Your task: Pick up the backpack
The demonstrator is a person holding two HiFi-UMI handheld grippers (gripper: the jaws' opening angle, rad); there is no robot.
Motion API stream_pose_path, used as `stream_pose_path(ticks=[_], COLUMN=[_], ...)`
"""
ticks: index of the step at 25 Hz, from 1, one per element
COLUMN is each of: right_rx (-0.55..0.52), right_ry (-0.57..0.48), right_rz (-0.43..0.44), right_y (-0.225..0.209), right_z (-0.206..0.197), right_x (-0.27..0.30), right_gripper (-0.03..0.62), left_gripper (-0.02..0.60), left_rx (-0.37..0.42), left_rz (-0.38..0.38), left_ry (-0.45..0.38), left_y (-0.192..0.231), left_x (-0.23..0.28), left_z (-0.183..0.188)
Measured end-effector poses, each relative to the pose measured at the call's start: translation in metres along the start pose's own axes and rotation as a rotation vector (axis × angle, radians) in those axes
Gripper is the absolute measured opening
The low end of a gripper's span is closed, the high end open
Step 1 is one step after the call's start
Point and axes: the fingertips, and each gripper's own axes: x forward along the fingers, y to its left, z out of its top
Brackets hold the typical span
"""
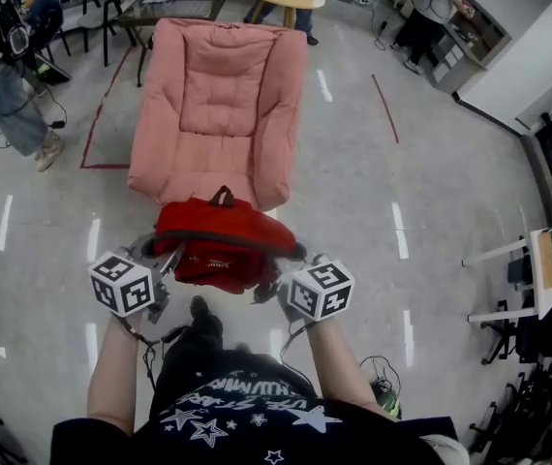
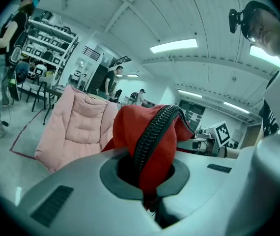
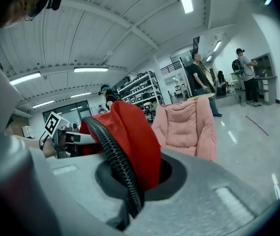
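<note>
Red backpack [image 1: 225, 239] is up off the floor [image 1: 421, 192], hanging just in front of the near seat edge of the pink armchair [image 1: 220, 105], slung between both grippers.

Left gripper [image 2: 148, 194] is clenched on a fold of red fabric with the black zip [image 2: 152, 132] running through its jaws. Right gripper [image 3: 130, 201] is likewise clamped on the red fabric and zip on the side of the bag farther from it. Both grips are on the bag's top opening, not on the carry loop [image 1: 223, 197], which sticks up free toward the armchair.

Risks, as a judgement:
- Both holds are on thin fabric at the zip edge, so the bag's weight could drag the fold out of one gripper. The bag would then swing and fall in front of the armchair.
- Pulling the grippers apart could spread the opening, so contents may spill if the zip is open. I can't tell whether it is.
- A dangling strap under the bag could snag on the person's shoe [image 1: 199, 310] below it.

Writing: there is small white print on the backpack's front, too small to read. The shirt [image 1: 242, 410] has white lettering and stars that I can't read reliably. The marker cubes carry only square patterns.
</note>
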Motion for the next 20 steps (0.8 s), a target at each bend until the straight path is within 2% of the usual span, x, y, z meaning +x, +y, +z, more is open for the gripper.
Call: stream_pose_path(ticks=[3,6,11,20], right_rx=[0.003,0.0,-0.02,-0.032], right_ry=[-0.013,-0.017,-0.018,0.005], right_rz=[-0.009,-0.008,0.003,0.029], right_y=[0.002,0.005,0.015,0.021], right_z=[-0.007,-0.023,-0.054,-0.069], right_x=[-0.033,-0.071,-0.142,-0.171], right_gripper=[0.006,0.006,0.006,0.006], left_gripper=[0.008,0.008,0.008,0.008], left_rx=[0.03,0.038,0.003,-0.045], left_rz=[-0.018,-0.011,0.019,0.048], left_ry=[0.024,0.015,-0.022,-0.032], left_y=[-0.031,-0.065,-0.13,-0.162], left_x=[-0.002,-0.007,-0.022,-0.036], left_z=[-0.011,-0.029,-0.072,-0.096])
